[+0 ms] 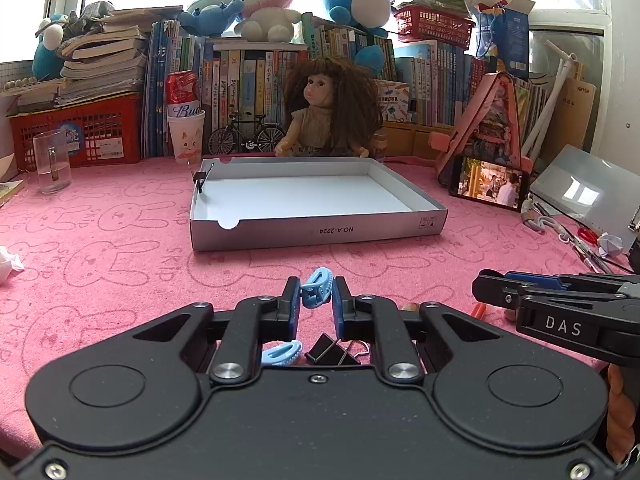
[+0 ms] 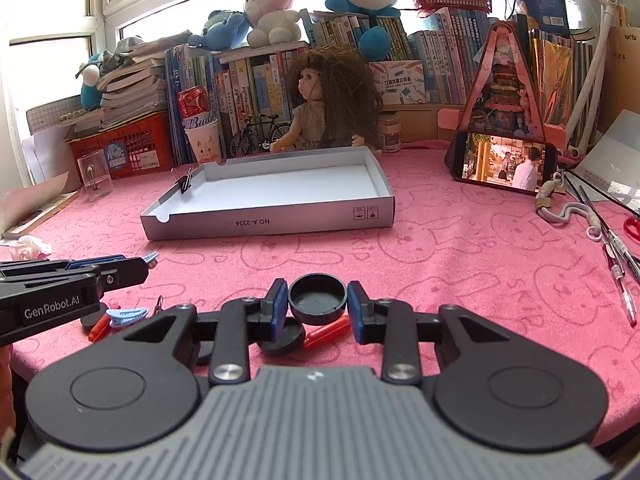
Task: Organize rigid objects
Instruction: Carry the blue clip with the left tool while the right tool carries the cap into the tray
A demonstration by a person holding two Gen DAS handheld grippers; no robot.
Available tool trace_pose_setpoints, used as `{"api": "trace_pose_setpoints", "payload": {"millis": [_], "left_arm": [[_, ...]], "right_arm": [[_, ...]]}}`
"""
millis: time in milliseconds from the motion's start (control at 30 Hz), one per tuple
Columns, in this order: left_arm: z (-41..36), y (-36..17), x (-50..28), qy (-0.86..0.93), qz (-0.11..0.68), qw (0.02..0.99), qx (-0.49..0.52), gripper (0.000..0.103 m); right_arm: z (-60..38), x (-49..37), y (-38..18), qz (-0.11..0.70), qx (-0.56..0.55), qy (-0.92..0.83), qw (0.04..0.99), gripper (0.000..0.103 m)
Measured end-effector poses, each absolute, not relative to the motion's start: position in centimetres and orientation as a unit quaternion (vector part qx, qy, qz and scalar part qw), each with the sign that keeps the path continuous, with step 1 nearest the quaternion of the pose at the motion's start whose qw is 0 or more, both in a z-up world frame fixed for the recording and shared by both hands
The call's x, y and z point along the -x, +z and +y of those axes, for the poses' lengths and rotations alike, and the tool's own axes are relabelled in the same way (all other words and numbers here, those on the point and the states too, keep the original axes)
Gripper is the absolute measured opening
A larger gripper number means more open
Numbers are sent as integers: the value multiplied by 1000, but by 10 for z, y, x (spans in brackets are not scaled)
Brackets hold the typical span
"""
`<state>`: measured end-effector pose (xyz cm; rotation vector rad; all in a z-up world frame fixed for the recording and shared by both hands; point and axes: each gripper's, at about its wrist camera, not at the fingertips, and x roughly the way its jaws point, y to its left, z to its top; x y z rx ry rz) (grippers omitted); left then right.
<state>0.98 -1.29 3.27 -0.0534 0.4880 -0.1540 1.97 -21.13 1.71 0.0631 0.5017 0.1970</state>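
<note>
My left gripper (image 1: 316, 294) is shut on a light blue hair clip (image 1: 317, 292), held just above the pink cloth. A second blue hair clip (image 1: 282, 354) and a black binder clip (image 1: 330, 354) lie under it. My right gripper (image 2: 318, 300) is shut on a round black cap (image 2: 317, 298). Another black cap (image 2: 282, 338) and a red pen cap (image 2: 326, 332) lie below it. The shallow white box (image 1: 320, 234) stands ahead, also in the right wrist view (image 2: 272, 224), with a black binder clip (image 1: 201, 178) clipped on its left wall.
A doll (image 1: 328, 108), a toy bicycle (image 1: 246, 136), a cup holding a can (image 1: 185, 132) and rows of books stand behind the box. A glass mug (image 1: 52, 160) is at left. A phone (image 2: 506, 166), pens (image 2: 618, 268) and scissors (image 2: 632, 228) lie at right.
</note>
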Motion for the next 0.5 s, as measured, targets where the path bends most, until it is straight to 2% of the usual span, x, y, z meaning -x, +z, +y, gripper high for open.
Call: {"api": "trace_pose_setpoints", "payload": {"millis": [500], "left_arm": [[7,57,-49,-67,228,971,29,15]], "right_arm": [[-226,-56,36,238,-54,84,966,37]]}}
